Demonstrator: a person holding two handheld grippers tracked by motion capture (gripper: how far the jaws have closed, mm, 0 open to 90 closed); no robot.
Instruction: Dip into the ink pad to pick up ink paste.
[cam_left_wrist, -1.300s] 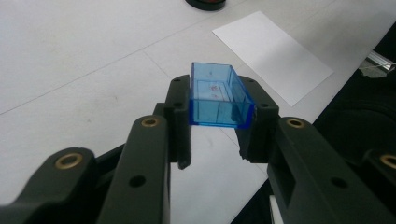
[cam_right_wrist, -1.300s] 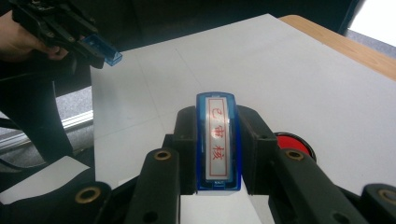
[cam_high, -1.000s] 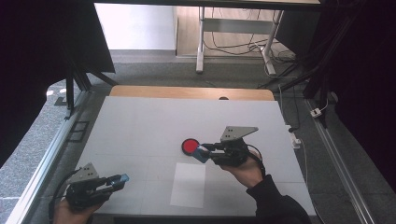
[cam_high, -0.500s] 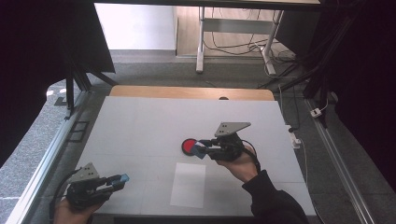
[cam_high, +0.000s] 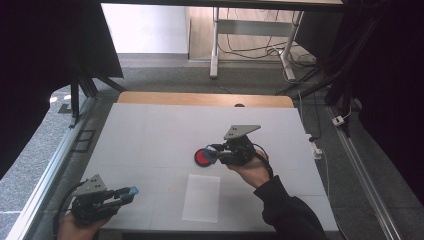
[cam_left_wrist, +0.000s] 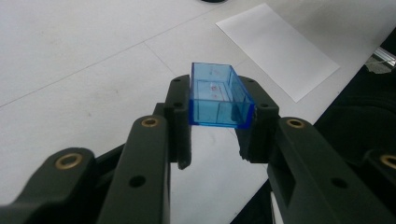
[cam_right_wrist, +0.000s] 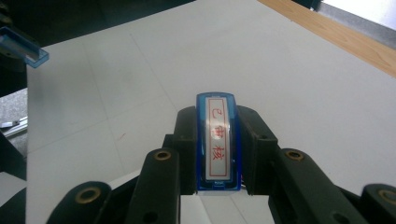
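Right gripper (cam_high: 212, 154) has shifted a little farther from the person and slightly left over the last second, so its blue stamp (cam_high: 209, 155) now overlaps the near-right rim of the red ink pad (cam_high: 202, 157); left gripper (cam_high: 129, 193) has barely moved.

High view: white table (cam_high: 150, 130) with a wood strip along the far edge. Red ink pad sits near the table's centre. Right gripper hangs just right of it, jaws pointing left, grey three-cornered plate on top, hand and dark sleeve behind. White paper sheet (cam_high: 201, 198) lies between the pad and the near edge, uncovered. Left gripper is at the near-left corner, jaws pointing right, blue cap (cam_high: 132, 190) at the tips. Beyond the far edge: desk legs, cables, grey floor. Nothing lies between the grippers.

Left gripper view: left gripper (cam_left_wrist: 219, 122) jaws clenched on the blue cap (cam_left_wrist: 218, 101), a clear blue open-ended box held above the table, faint red marks inside, not readable. White paper sheet (cam_left_wrist: 277, 49) lies ahead and to the right.

Right gripper view: right gripper (cam_right_wrist: 217, 140) jaws clamped on the blue stamp (cam_right_wrist: 218, 142), lengthwise between them. Its white label has a red border and three red characters in a column; the top one looks like 乙, the others are not clear enough to read. Blue cap (cam_right_wrist: 23, 47) shows at the upper left. Wood strip (cam_right_wrist: 336, 32) at the upper right.
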